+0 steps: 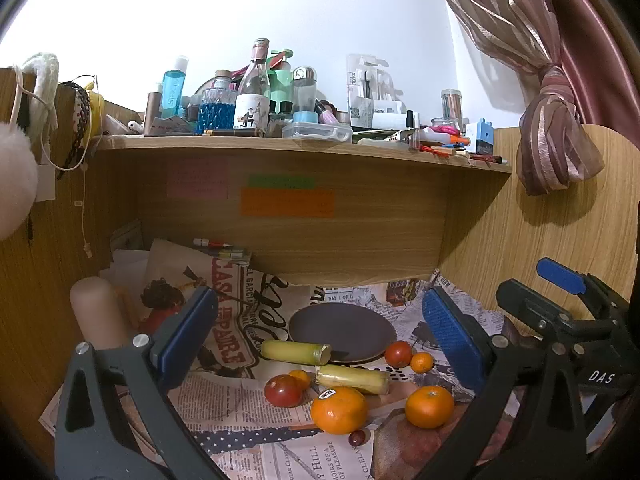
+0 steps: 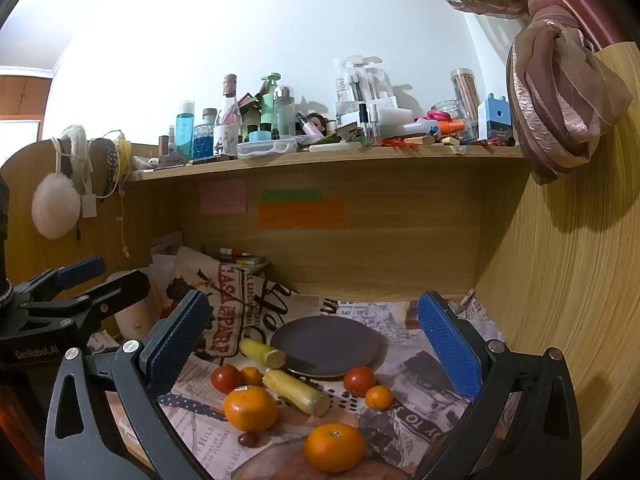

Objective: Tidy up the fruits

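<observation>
A dark round plate [image 1: 342,332] [image 2: 325,344] lies on newspaper under the shelf. In front of it lie two yellow-green cane pieces [image 1: 295,351] [image 1: 352,378], two red tomatoes [image 1: 283,390] [image 1: 398,353], two big oranges [image 1: 339,409] [image 1: 429,406], two small oranges [image 1: 421,362] [image 1: 300,378] and a dark grape [image 1: 357,437]. My left gripper [image 1: 320,344] is open and empty above the fruit. My right gripper [image 2: 316,352] is open and empty, beside it; it shows at the right of the left wrist view [image 1: 560,320]. The stickered orange [image 2: 250,407] lies nearest the right gripper's left finger.
A wooden shelf [image 1: 304,146] crowded with bottles and boxes hangs above. Wooden walls close in left and right [image 2: 560,300]. A cream cylinder [image 1: 96,312] and a printed bag [image 1: 224,292] stand at the back left. A tied curtain [image 1: 556,136] hangs at right.
</observation>
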Available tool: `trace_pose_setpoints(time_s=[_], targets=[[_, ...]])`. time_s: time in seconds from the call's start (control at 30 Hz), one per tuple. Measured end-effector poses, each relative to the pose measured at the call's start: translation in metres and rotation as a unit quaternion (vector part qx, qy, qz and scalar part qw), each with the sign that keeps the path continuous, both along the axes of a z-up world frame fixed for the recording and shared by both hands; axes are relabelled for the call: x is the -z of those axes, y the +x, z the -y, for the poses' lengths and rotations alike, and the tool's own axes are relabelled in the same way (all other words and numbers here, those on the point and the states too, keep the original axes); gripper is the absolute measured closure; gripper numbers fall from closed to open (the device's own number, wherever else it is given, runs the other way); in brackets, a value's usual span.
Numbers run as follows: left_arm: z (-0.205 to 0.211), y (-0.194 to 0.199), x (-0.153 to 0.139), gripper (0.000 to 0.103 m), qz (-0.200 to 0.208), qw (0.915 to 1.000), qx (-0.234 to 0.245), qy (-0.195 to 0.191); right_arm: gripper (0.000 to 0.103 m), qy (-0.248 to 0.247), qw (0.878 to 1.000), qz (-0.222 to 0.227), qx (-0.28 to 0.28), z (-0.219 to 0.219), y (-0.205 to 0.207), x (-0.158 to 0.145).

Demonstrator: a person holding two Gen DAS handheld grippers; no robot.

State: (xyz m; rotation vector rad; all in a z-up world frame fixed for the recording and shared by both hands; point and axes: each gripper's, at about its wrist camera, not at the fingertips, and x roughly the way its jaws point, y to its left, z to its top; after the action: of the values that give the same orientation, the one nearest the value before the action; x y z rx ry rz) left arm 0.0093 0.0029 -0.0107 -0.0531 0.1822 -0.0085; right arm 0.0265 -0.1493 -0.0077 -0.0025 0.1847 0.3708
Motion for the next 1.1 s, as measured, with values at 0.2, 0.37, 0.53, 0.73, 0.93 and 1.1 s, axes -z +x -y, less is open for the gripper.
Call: trace_pose_setpoints(time_s=[0.2, 0.37, 0.53, 0.73, 0.93, 1.1], targets=[[-0.0005, -0.0008, 0.0014, 0.000, -0.001, 1.0000, 0.001, -0.004, 0.000, 0.000, 1.000, 0.000, 0.001, -0.0002, -0.0001, -0.0003], [-0.0033, 0.0000, 0.0027, 0.000, -0.003, 1.0000, 0.001, -0.006, 0.000, 0.000, 1.000, 0.000, 0.000, -0.0001, -0.0002, 0.0000], [-0.0035, 0.0005, 0.0022, 0.000, -0.003, 0.9999, 0.002, -0.010, 0.000, 0.002, 1.000, 0.003, 0.001, -0.0004, -0.0012, -0.0015], [-0.0036, 0.0001, 0.0013, 0.000, -0.002, 0.9999, 0.003, -0.011, 0.000, 0.002, 1.000, 0.003, 0.001, -0.0012, -0.0018, -0.0015], [-0.0025, 0.0018, 0.0004, 0.000, -0.008, 0.9999, 0.011, -0.011, 0.000, 0.004, 1.000, 0.002, 0.000, -0.0021, -0.0022, -0.0004], [-0.0024, 0.0064, 0.0008, 0.000, -0.015, 0.9996, 0.022, -0.007, 0.000, 0.000, 1.000, -0.005, -0.004, -0.0016, 0.0018, 0.0024]])
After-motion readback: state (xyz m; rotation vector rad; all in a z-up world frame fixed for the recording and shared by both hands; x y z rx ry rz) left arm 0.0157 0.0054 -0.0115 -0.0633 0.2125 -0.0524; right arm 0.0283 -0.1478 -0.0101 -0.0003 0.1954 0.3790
